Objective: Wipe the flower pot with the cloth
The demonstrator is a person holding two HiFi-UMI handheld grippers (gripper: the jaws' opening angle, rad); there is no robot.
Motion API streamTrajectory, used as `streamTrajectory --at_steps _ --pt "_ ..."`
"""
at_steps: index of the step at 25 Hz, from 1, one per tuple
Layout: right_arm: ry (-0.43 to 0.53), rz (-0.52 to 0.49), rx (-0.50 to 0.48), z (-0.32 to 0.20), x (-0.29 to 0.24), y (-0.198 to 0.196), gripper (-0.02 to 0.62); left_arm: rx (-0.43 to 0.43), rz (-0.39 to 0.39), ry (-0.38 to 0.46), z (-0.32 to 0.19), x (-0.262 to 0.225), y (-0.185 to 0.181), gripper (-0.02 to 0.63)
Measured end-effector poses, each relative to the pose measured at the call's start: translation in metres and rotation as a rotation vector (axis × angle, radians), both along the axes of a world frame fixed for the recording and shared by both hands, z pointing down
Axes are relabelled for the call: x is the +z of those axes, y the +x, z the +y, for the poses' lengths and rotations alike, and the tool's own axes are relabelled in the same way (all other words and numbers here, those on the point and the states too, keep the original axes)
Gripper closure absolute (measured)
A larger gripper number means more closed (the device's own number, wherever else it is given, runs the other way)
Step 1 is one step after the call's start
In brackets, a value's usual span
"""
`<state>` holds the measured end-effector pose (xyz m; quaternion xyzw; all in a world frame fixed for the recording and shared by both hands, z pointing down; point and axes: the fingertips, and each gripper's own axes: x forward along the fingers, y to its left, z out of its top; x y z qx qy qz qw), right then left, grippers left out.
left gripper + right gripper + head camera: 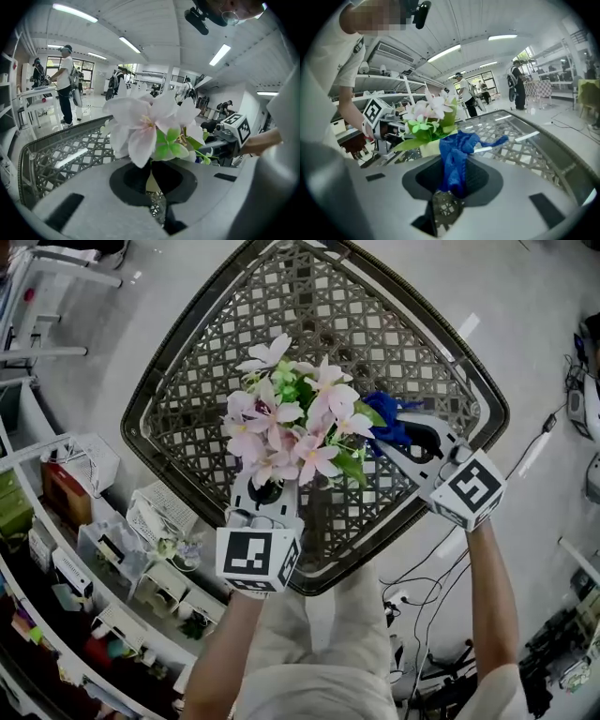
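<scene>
The left gripper (267, 487) is clamped on the near rim of the flower pot (428, 149), which stands upright at the centre of the woven table (187, 427). The right gripper (410, 442), clamped on the cloth (387, 416), is just right of the pot, so the pot wall lies to the cloth's left.
</scene>
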<state>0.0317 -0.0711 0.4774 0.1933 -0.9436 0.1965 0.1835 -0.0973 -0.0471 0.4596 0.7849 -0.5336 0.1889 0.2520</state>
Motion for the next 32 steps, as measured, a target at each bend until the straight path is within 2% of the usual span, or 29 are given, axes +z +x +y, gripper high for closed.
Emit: streamTrajectory --at_steps 12,18,22,26,29,32 --pt "0.019 -0.016 -0.117 -0.067 0.006 -0.041 0.479 -0.016 -0.004 -0.023 0.000 -0.001 0.001 0.575" --pt "0.000 -0.022 -0.244 -0.082 0.006 -0.070 0.479 -0.034 -0.005 -0.018 0.000 -0.001 0.001 0.575" --pt "-0.040 -0.028 -0.302 -0.079 0.010 -0.073 0.480 -0.052 -0.025 -0.005 -0.002 0.002 0.000 0.575" --pt "-0.055 -0.033 -0.301 -0.072 0.007 -0.065 0.482 -0.087 0.008 -0.018 -0.001 0.000 -0.001 0.575" --pt "-0.066 -0.039 -0.280 -0.064 0.005 -0.057 0.482 -0.072 0.030 -0.026 -0.002 -0.001 0.005 0.578" --pt "-0.086 -0.038 -0.255 -0.055 0.007 -0.048 0.482 -0.044 -0.071 0.009 -0.008 -0.001 0.002 0.578"
